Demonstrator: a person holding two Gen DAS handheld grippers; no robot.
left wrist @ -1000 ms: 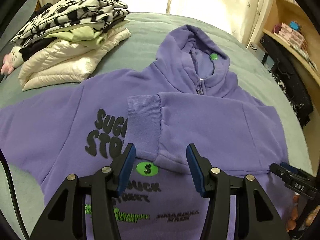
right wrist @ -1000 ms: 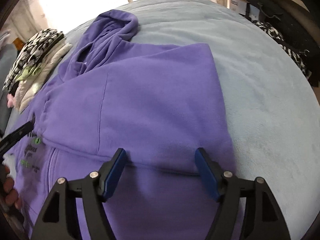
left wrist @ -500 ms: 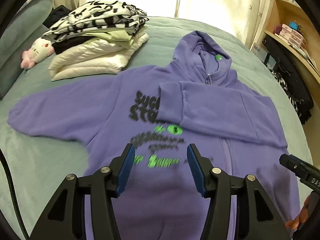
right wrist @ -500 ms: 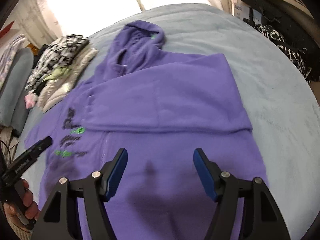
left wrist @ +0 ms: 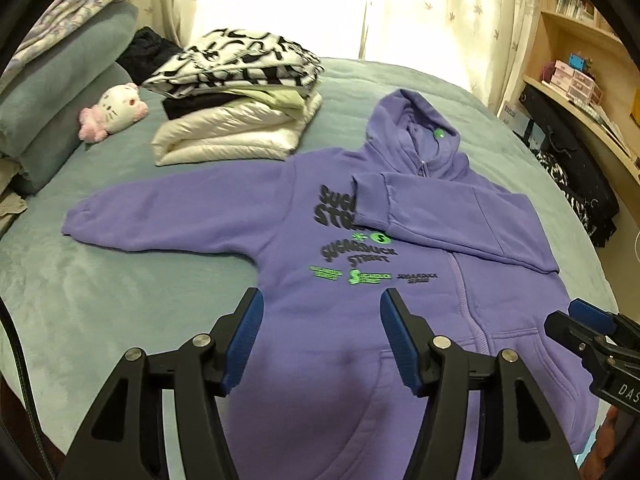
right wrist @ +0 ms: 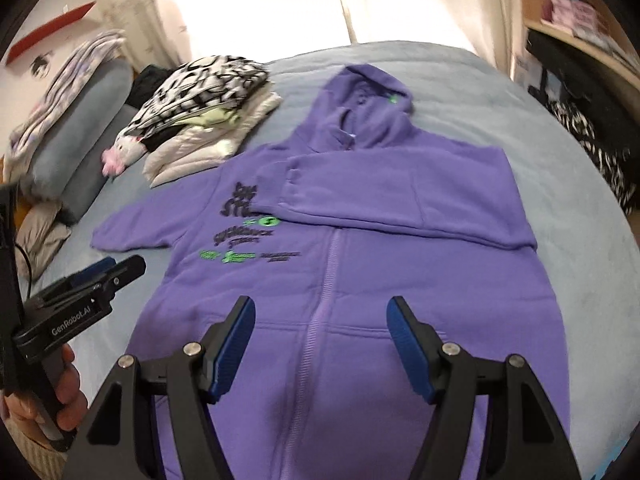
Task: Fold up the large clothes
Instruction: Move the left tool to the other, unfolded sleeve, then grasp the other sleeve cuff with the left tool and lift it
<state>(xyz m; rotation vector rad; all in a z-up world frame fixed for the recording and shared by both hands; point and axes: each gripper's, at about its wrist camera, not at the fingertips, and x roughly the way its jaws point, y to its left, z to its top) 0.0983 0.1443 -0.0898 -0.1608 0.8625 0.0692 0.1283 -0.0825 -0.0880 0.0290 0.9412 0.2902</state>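
Note:
A purple zip hoodie (left wrist: 500, 280) lies face up on the bed, hood toward the window. One sleeve (left wrist: 440, 216) is folded across the chest, its cuff (left wrist: 370, 204) over the black and green print. The other sleeve (left wrist: 160, 216) lies spread out to the left. My left gripper (left wrist: 320, 300) hovers above the hoodie's lower left front; its jaws are opening with nothing between them. My right gripper (right wrist: 320, 304) hangs open and empty over the zip near the hem of the hoodie (right wrist: 400, 264). Each gripper shows at the edge of the other's view, held by a hand.
A stack of folded clothes (left wrist: 240, 108) sits on the teal bed (left wrist: 100, 300) at the back left, with a pink-and-white plush toy (left wrist: 112, 110) and pillows (left wrist: 60, 80) beside it. Wooden shelves (left wrist: 580, 92) and dark bags stand to the right of the bed.
Both grippers have drawn back and up from the folded sleeve, so the whole hoodie now shows. The left jaws stand a little wider. The hoodie itself has not moved.

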